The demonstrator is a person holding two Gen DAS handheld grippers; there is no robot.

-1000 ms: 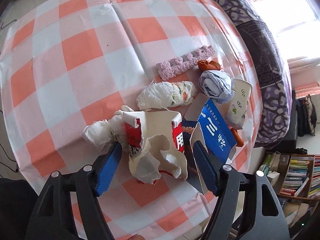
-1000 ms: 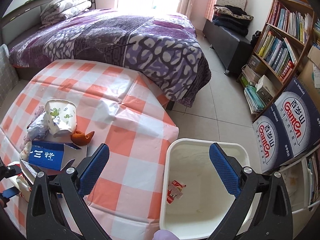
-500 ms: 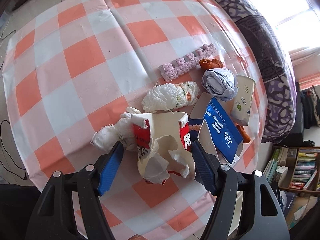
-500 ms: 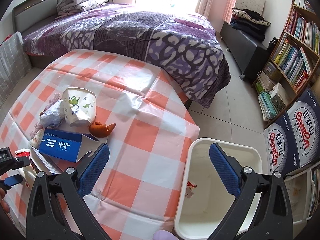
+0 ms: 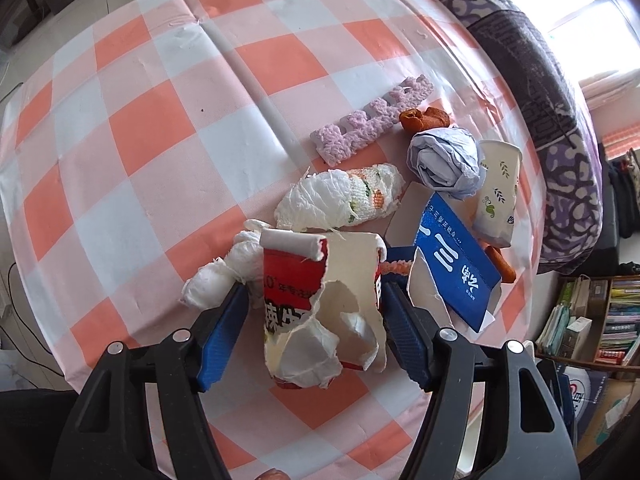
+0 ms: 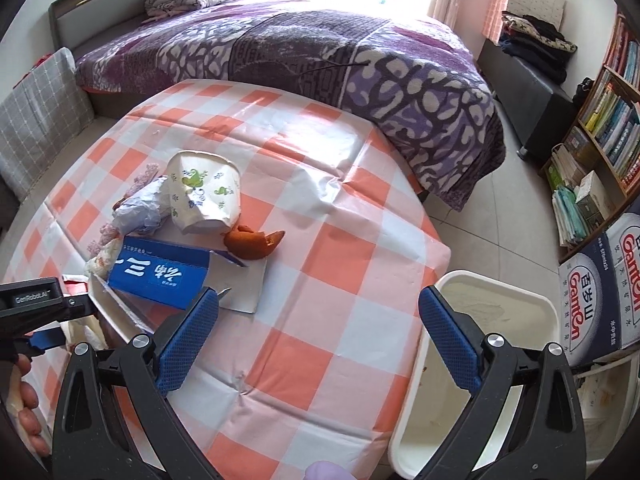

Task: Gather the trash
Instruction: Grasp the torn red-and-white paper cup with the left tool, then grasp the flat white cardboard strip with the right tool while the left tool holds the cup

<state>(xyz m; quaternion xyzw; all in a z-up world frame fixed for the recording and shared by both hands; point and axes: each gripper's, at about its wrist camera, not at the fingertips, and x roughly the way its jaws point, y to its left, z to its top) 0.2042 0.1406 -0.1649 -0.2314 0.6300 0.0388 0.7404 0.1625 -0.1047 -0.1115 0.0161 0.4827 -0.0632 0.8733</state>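
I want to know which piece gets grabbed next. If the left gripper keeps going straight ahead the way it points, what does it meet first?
The torn red-and-white paper carton, already lying between the open fingers of the left gripper. Beyond it is the crumpled white wrapper; depth is hard to judge.

We see bare tabletop [image 6: 320,312] between the blue box [image 6: 160,276] and white bin [image 6: 480,360]; trash crowds the left.

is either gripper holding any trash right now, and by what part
The left gripper straddles the torn red-and-white carton at its sides, but contact can't be confirmed. The right gripper is open over the tablecloth, holding nothing.
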